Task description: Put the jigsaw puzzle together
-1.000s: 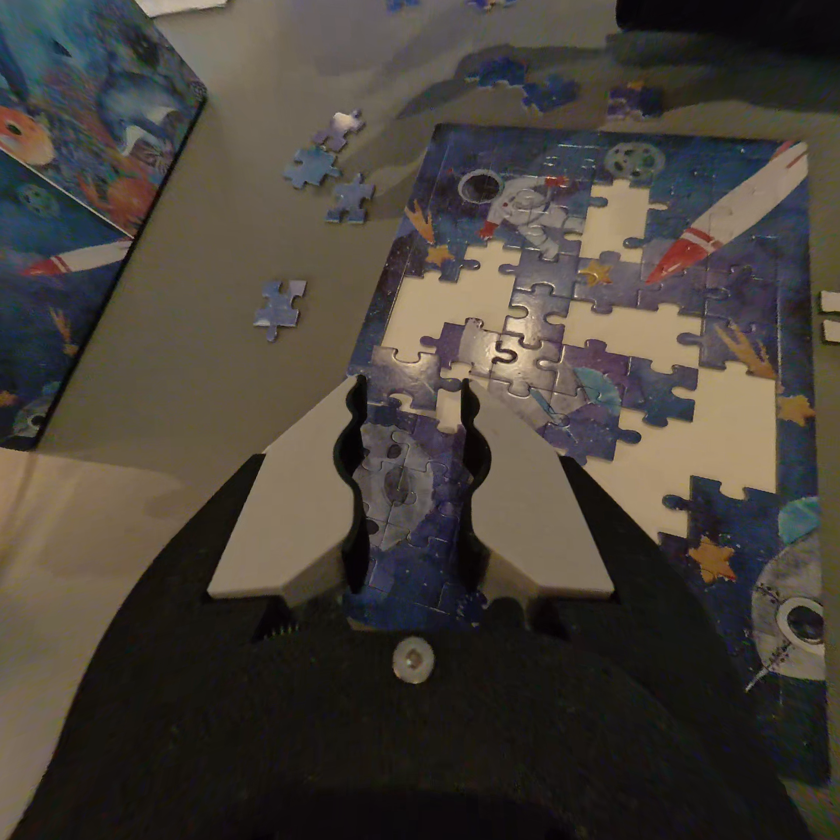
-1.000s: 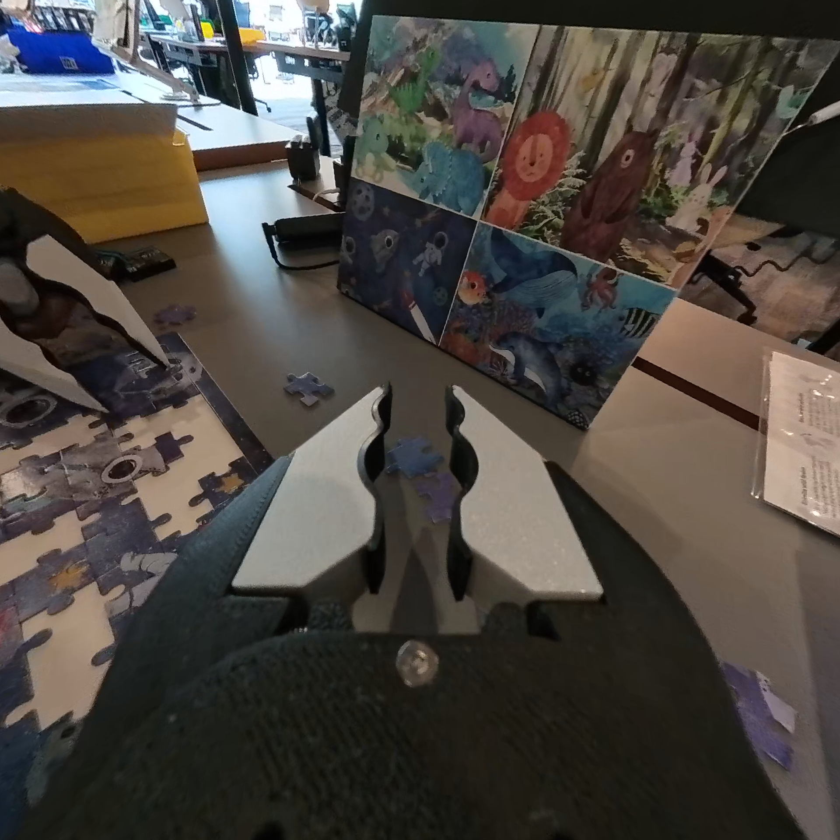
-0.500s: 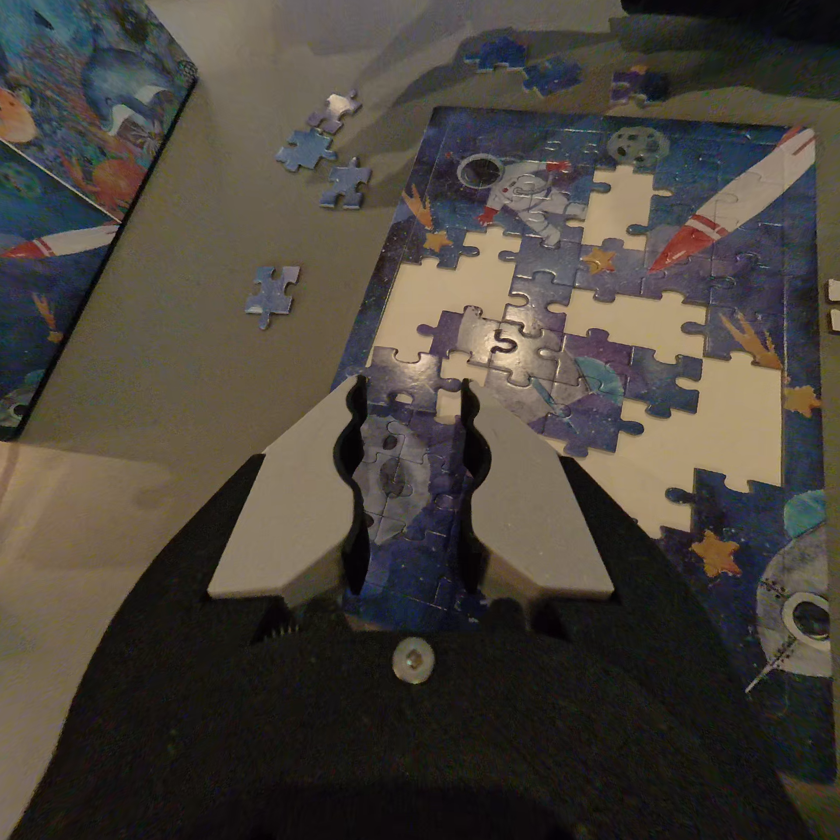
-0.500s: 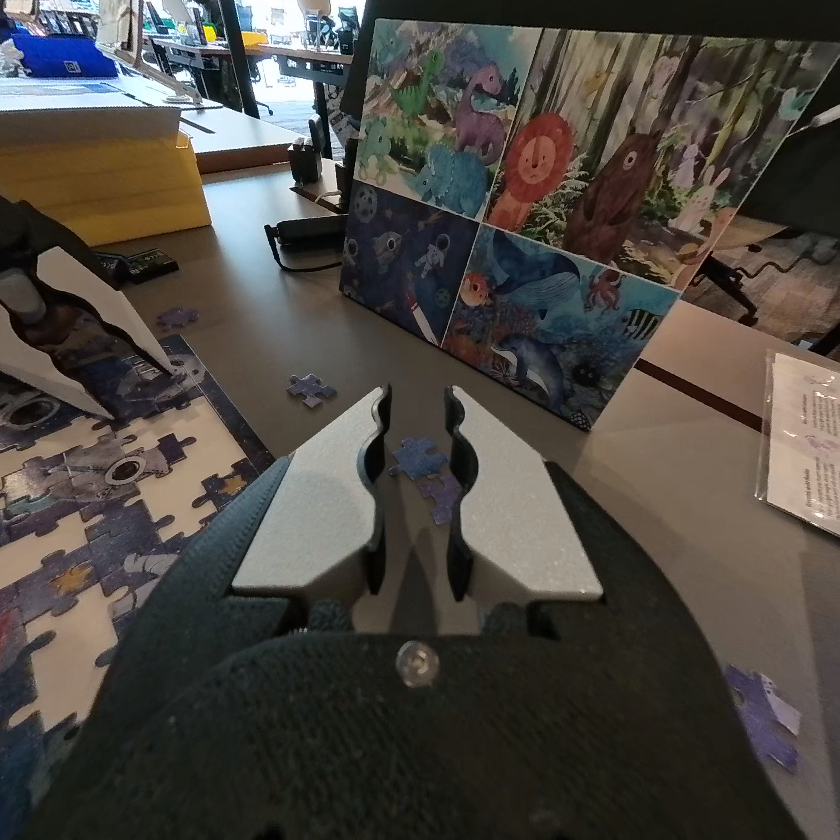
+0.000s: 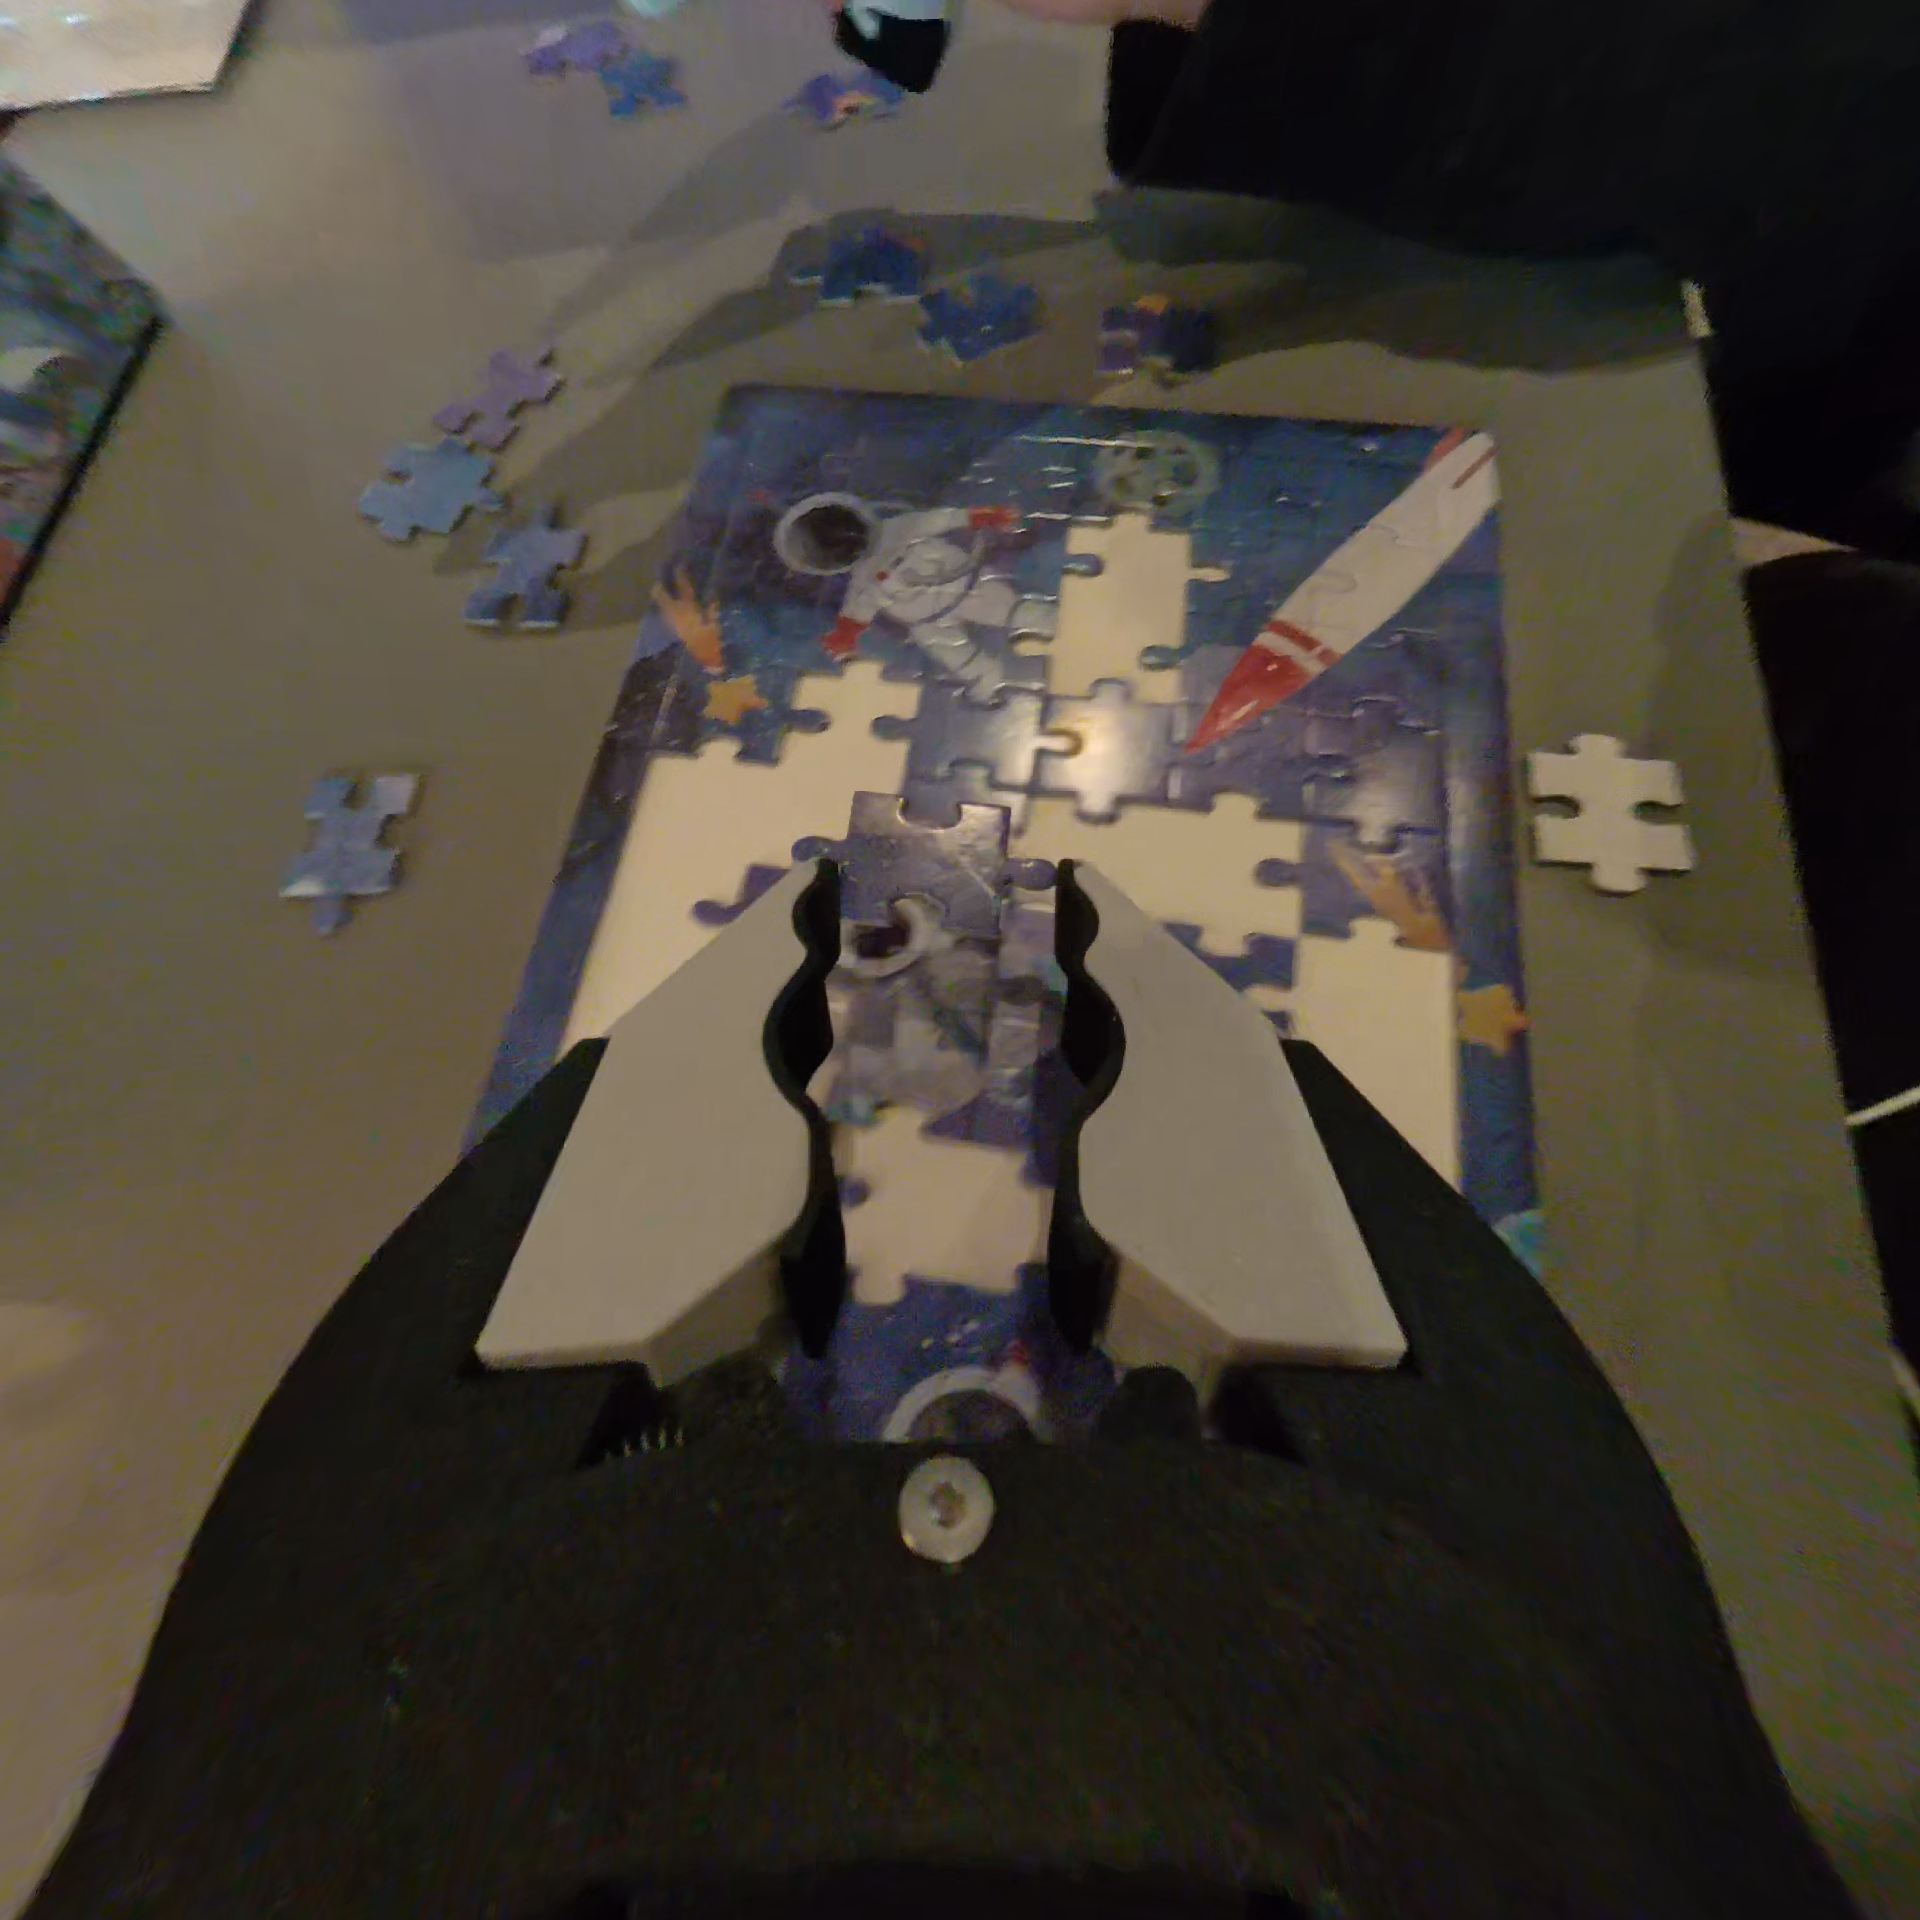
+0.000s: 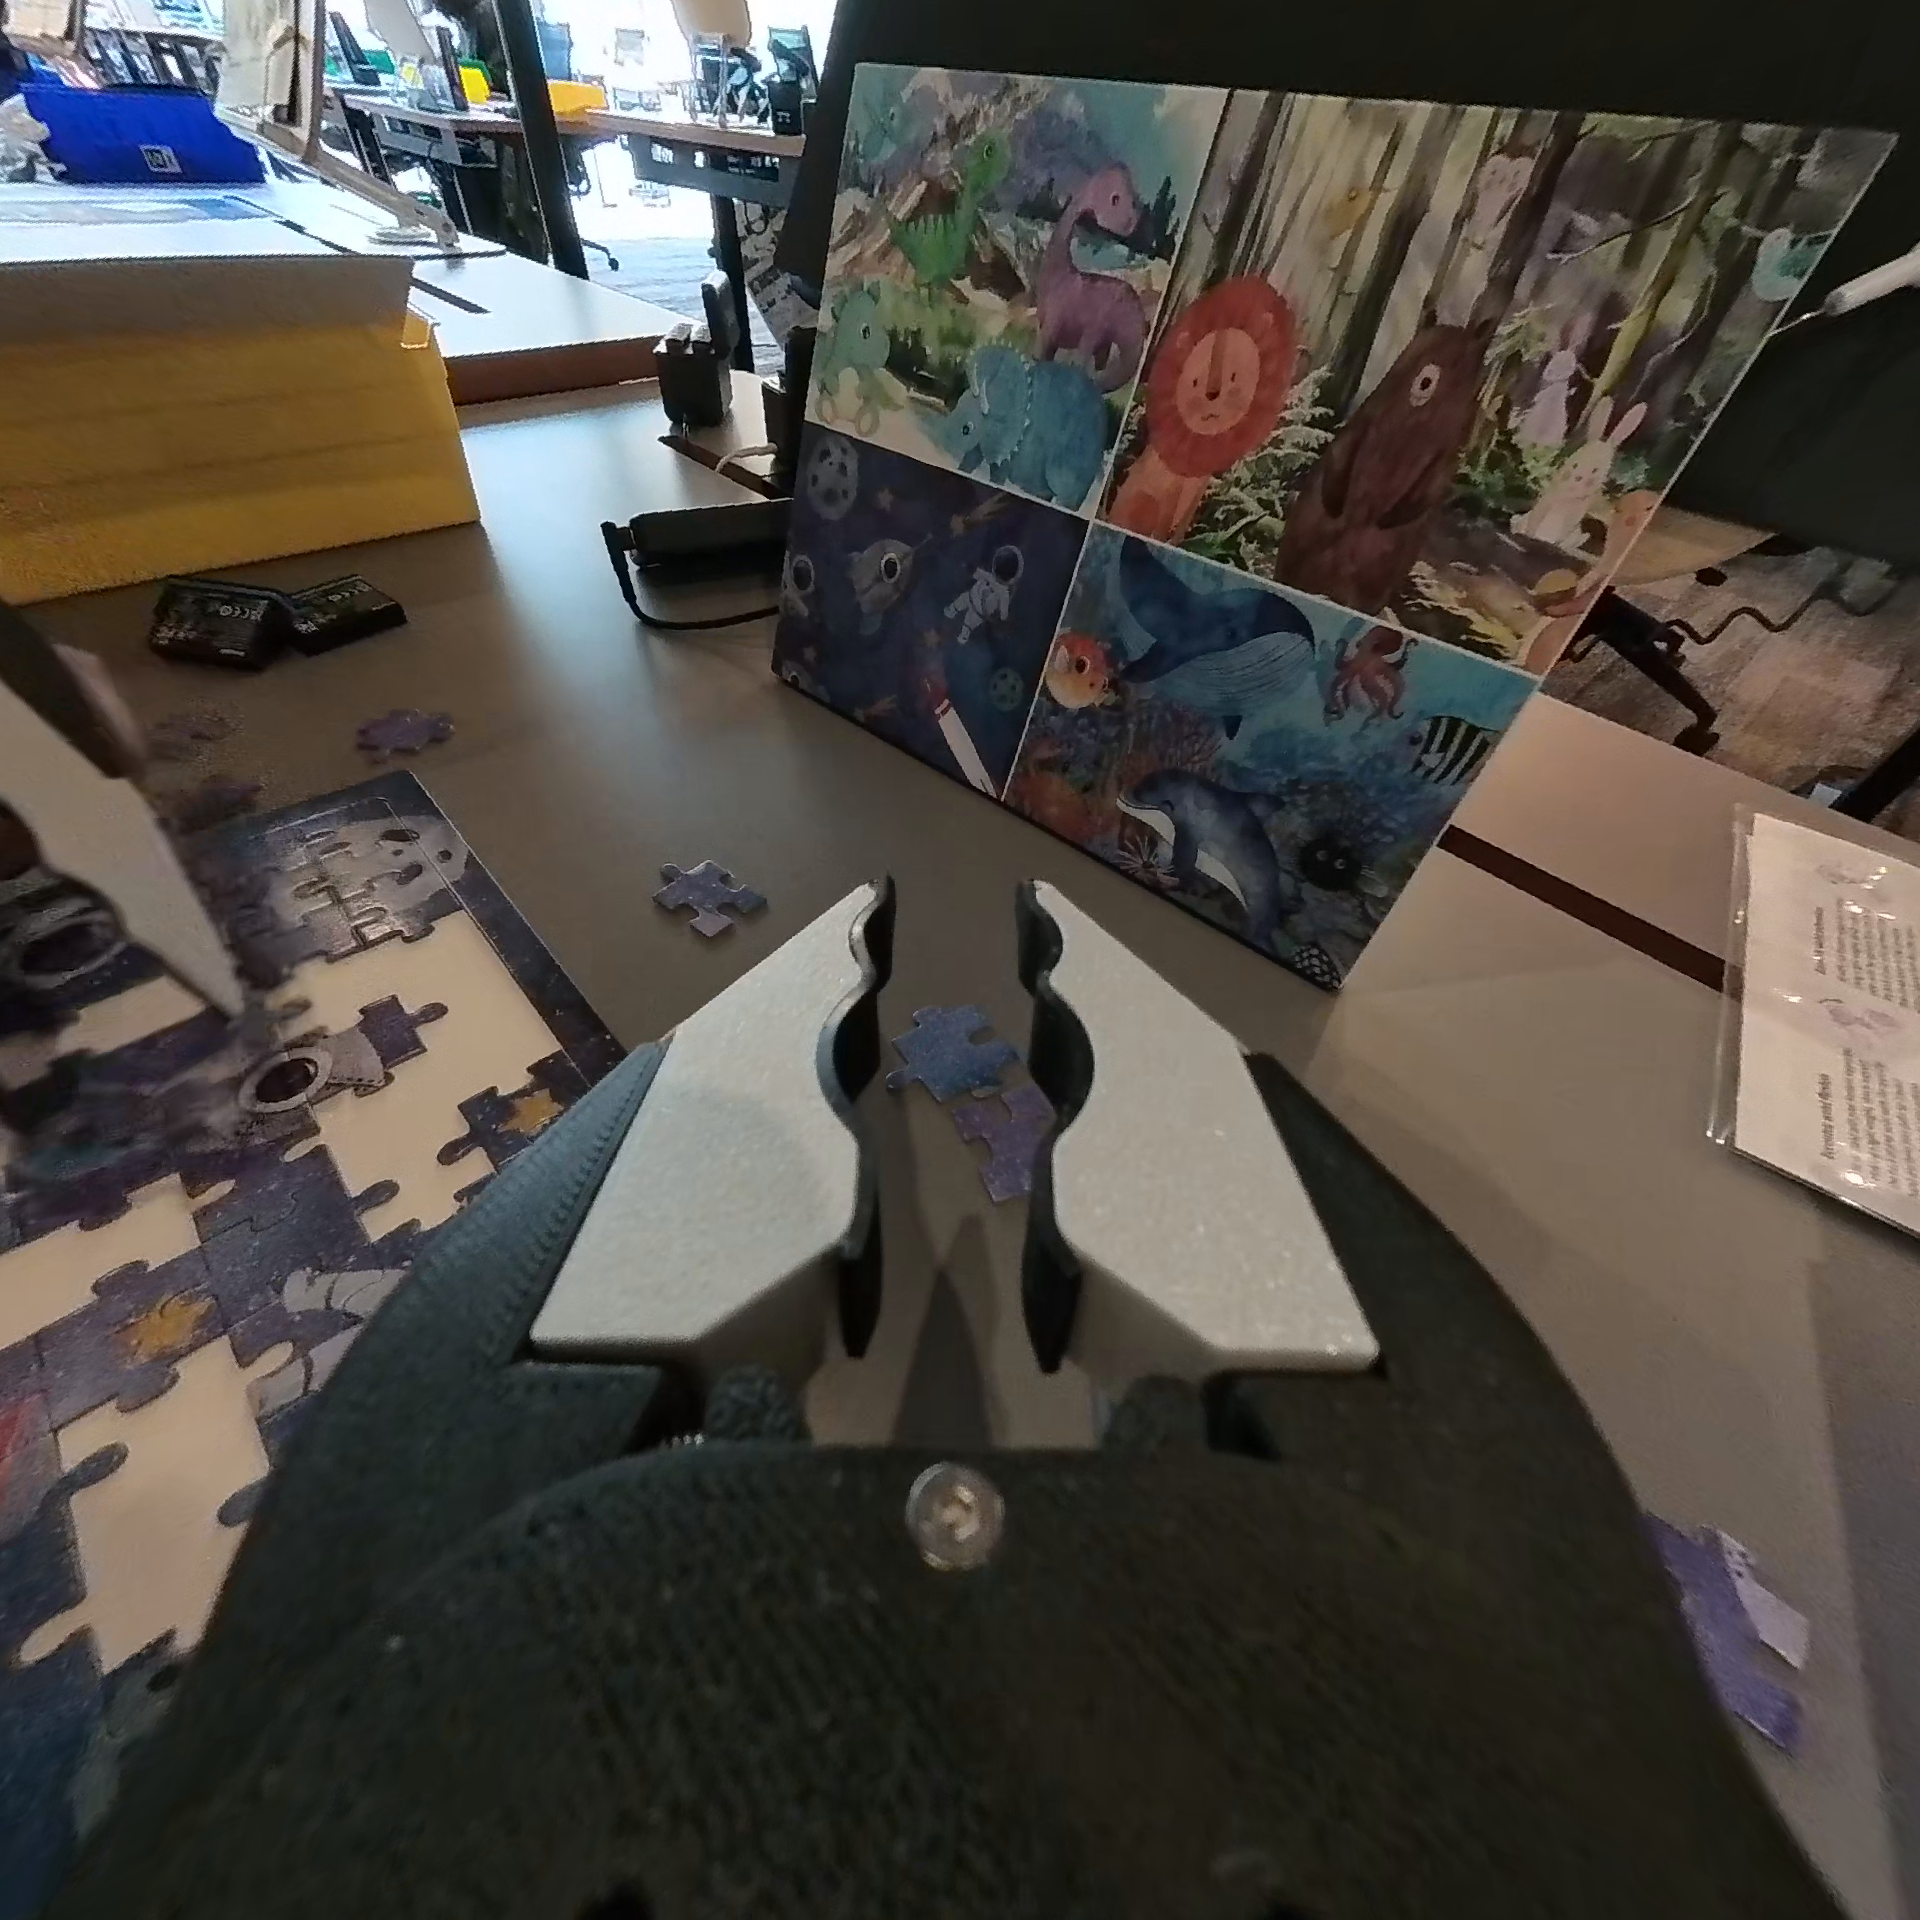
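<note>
The space jigsaw (image 5: 1122,582) lies flat on the grey table, its border and several inner pieces in place and white gaps showing. My left gripper (image 5: 940,868) is open over the puzzle's middle, its tips at a dark piece with a round helmet (image 5: 914,914). The right wrist view shows one left finger (image 6: 177,914) down on the puzzle (image 6: 416,997). My right gripper (image 6: 954,894) is open and empty, low over two loose blue pieces (image 6: 951,1060) on the table. More loose pieces lie left of the puzzle (image 5: 348,847), (image 5: 525,566) and beyond it (image 5: 977,312). A white face-down piece (image 5: 1605,810) lies to its right.
A picture board (image 6: 1247,468) with four scenes leans upright beyond the right gripper. A yellow foam block (image 6: 208,447), two black batteries (image 6: 270,618) and a cable lie at the back left. A sleeved paper sheet (image 6: 1839,1018) lies right. A dark sleeve (image 5: 1455,135) is beyond the puzzle. There is about 20 cm between the tips of the two grippers.
My left gripper has moved forward from the puzzle's near left corner to its middle, still open. My right gripper has crept a little toward the two loose blue pieces.
</note>
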A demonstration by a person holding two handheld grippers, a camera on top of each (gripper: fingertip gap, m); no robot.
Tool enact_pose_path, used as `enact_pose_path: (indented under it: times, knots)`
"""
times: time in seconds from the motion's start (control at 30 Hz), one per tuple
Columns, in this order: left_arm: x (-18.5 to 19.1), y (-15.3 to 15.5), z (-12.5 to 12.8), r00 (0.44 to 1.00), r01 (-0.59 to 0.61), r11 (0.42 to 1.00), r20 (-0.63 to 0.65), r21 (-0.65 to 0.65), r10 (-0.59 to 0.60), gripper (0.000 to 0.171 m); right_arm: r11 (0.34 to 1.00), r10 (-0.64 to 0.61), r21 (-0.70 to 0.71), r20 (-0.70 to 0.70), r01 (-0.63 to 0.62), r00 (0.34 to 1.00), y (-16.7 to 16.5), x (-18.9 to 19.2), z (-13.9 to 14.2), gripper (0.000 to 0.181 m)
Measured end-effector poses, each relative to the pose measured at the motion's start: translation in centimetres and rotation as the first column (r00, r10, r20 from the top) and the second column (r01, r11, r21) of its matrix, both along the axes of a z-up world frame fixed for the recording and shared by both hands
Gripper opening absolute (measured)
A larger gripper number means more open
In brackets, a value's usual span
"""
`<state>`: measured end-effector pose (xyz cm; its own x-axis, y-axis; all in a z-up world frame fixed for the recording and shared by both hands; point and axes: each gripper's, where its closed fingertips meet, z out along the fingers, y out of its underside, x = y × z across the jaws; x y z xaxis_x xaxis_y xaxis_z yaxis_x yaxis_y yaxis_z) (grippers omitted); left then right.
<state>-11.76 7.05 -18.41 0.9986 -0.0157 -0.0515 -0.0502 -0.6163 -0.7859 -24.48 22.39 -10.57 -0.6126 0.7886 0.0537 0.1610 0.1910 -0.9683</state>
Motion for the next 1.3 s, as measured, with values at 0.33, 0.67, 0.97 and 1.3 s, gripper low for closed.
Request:
enact_pose_path:
  times: [0.33,0.67,0.97,1.3]
  knots:
    - [3.4,1.6,-1.1,0.999,0.049,0.998,0.020,-0.045,-0.048,0.040,1.000,0.001,0.001,0.004,-0.001,1.000,-0.1,0.0,-0.2,0.022]
    - [3.0,1.4,-1.3,0.999,0.037,0.998,0.020,-0.050,-0.036,0.040,1.000,0.006,0.006,0.007,-0.006,1.000,-0.3,0.0,-0.3,0.022]
    - [3.0,1.4,-1.7,0.999,0.036,0.997,0.015,-0.066,-0.036,0.040,1.000,0.006,0.008,0.006,-0.006,1.000,-0.3,0.0,-0.3,0.022]
    - [0.3,0.0,-1.3,0.998,-0.049,0.996,-0.046,-0.068,0.046,0.040,1.000,0.006,0.008,0.007,-0.006,1.000,-0.3,0.0,-0.3,0.022]
